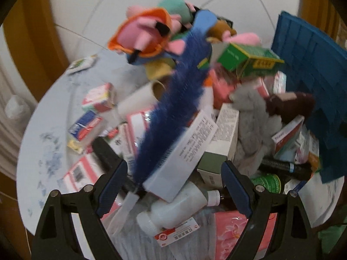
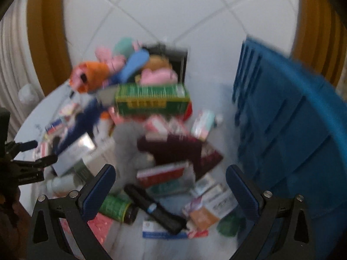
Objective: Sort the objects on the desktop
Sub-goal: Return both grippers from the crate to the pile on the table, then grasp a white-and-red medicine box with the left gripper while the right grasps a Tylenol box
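Viewing left wrist: your left tongs (image 1: 174,187) hang released over the surface (image 1: 54,117), above a white box (image 1: 182,153) beside a blue brush (image 1: 173,112).
Right wrist: your right tongs (image 2: 170,191) stand released above a black marker (image 2: 155,208); blue crate (image 2: 292,134) lies right.

Crate (image 2: 282,130) stands right of the heaped boxes (image 2: 151,99); toys (image 2: 93,78) behind.

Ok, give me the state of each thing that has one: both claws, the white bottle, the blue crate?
left claw: open, holding nothing
right claw: open, holding nothing
white bottle: capped, lying on its side
blue crate: tipped up at the pile's right edge
green box: closed, atop the pile
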The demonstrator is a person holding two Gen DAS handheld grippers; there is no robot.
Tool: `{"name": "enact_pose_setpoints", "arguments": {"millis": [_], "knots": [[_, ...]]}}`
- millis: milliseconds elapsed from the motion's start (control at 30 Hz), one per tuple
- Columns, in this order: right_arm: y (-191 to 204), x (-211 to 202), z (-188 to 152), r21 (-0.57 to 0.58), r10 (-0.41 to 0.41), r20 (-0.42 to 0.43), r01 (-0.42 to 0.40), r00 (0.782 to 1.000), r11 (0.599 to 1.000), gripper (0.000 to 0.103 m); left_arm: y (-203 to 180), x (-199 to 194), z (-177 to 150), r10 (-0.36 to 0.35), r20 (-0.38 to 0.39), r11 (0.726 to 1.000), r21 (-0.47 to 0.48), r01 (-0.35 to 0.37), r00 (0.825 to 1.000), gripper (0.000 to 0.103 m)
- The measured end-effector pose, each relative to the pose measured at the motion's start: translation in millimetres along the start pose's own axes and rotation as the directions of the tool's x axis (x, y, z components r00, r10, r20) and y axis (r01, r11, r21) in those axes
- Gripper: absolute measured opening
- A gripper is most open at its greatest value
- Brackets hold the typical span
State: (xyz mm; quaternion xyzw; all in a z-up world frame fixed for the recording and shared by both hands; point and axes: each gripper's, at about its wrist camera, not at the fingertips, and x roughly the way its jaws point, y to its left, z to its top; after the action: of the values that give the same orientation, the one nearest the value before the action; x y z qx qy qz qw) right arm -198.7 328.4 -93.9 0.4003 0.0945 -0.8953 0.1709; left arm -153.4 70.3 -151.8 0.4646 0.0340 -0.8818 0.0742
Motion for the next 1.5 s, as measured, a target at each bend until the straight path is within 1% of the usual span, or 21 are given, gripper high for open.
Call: {"name": "enact_pose_setpoints", "arguments": {"millis": [33, 167, 200, 333, 400, 533, 633, 700, 733, 800, 867, 967, 1033, 1100, 1133, 1167, 1200, 1267, 1333, 1367, 1500], "knots": [[-1, 7, -4, 0.006, 0.001, -0.023, -0.001, 1.000, 1.000, 0.103, 0, 4, 0, -0.003, -0.006, 1.000, 0.011, 0.003, 1.000, 0.087], [-5, 33, -17, 0.036, -0.017, -0.104, 0.021, 0.994, 0.999, 0.103, 4, 29, -1, -0.017, -0.056, 0.998, 0.054, 0.020, 0.998, 0.070], [-5, 38, -19, 0.045, -0.021, -0.115, 0.027, 0.993, 0.999, 0.103, 6, 36, -1, -0.020, -0.073, 0.998, 0.056, 0.024, 0.997, 0.069], [-11, 54, -23, 0.078, -0.027, -0.155, 0.039, 0.987, 0.996, 0.103, 10, 54, 2, -0.025, -0.094, 0.996, 0.084, 0.033, 0.995, 0.069], [-12, 65, -23, 0.093, -0.029, -0.179, 0.046, 0.983, 0.995, 0.103, 9, 57, 4, -0.051, -0.094, 0.994, 0.096, 0.060, 0.994, 0.070], [-13, 86, -22, 0.131, -0.021, -0.212, 0.050, 0.977, 0.990, 0.103, 3, 71, 11, -0.054, -0.107, 0.992, 0.107, 0.066, 0.993, 0.083], [-13, 100, -20, 0.152, -0.017, -0.239, 0.054, 0.971, 0.987, 0.103, -8, 75, 14, -0.028, -0.094, 0.987, 0.153, 0.042, 0.995, 0.084], [-14, 109, -21, 0.167, -0.012, -0.254, 0.056, 0.967, 0.984, 0.103, -9, 77, 17, -0.032, -0.103, 0.989, 0.140, 0.046, 0.994, 0.084], [-15, 113, -20, 0.176, -0.009, -0.261, 0.056, 0.965, 0.983, 0.103, -9, 78, 18, -0.030, -0.112, 0.990, 0.134, 0.045, 0.993, 0.081], [-18, 123, -19, 0.201, -0.009, -0.280, 0.068, 0.960, 0.977, 0.103, -16, 75, 18, -0.029, -0.124, 0.988, 0.148, 0.047, 0.992, 0.064], [-19, 127, -15, 0.215, -0.017, -0.275, 0.079, 0.961, 0.973, 0.103, -20, 71, 16, -0.034, -0.128, 0.986, 0.155, 0.053, 0.991, 0.055], [-23, 134, -9, 0.256, -0.014, -0.268, 0.085, 0.963, 0.963, 0.103, -21, 68, 15, -0.053, -0.143, 0.988, 0.135, 0.073, 0.988, 0.050], [-26, 142, -7, 0.280, -0.005, -0.283, 0.088, 0.959, 0.956, 0.103, -18, 65, 16, -0.067, -0.144, 0.989, 0.118, 0.085, 0.987, 0.049], [-28, 147, -9, 0.294, -0.004, -0.308, 0.100, 0.951, 0.951, 0.095, -13, 61, 17, -0.078, -0.141, 0.990, 0.103, 0.093, 0.987, 0.049], [-30, 147, -11, 0.308, 0.010, -0.308, 0.090, 0.951, 0.947, 0.087, -10, 58, 18, -0.085, -0.137, 0.991, 0.095, 0.098, 0.987, 0.049], [-32, 145, -13, 0.324, 0.033, -0.303, 0.070, 0.952, 0.943, 0.076, -7, 54, 20, -0.088, -0.127, 0.991, 0.090, 0.100, 0.988, 0.047], [-32, 141, -14, 0.327, 0.038, -0.302, 0.066, 0.952, 0.943, 0.070, -7, 51, 21, -0.089, -0.124, 0.991, 0.090, 0.101, 0.988, 0.041], [-34, 133, -15, 0.316, 0.028, -0.297, 0.070, 0.955, 0.946, 0.043, -8, 42, 25, -0.099, -0.116, 0.990, 0.091, 0.109, 0.988, 0.034], [-37, 128, -17, 0.317, 0.029, -0.301, 0.072, 0.953, 0.946, 0.033, -15, 36, 26, -0.106, -0.103, 0.987, 0.108, 0.117, 0.989, 0.032], [-39, 126, -19, 0.318, 0.031, -0.307, 0.072, 0.951, 0.945, 0.031, -18, 35, 25, -0.109, -0.105, 0.986, 0.117, 0.121, 0.988, 0.032], [-45, 127, -27, 0.327, 0.041, -0.324, 0.071, 0.945, 0.942, 0.032, -29, 50, 23, -0.109, -0.140, 0.982, 0.136, 0.128, 0.984, 0.032]]}}
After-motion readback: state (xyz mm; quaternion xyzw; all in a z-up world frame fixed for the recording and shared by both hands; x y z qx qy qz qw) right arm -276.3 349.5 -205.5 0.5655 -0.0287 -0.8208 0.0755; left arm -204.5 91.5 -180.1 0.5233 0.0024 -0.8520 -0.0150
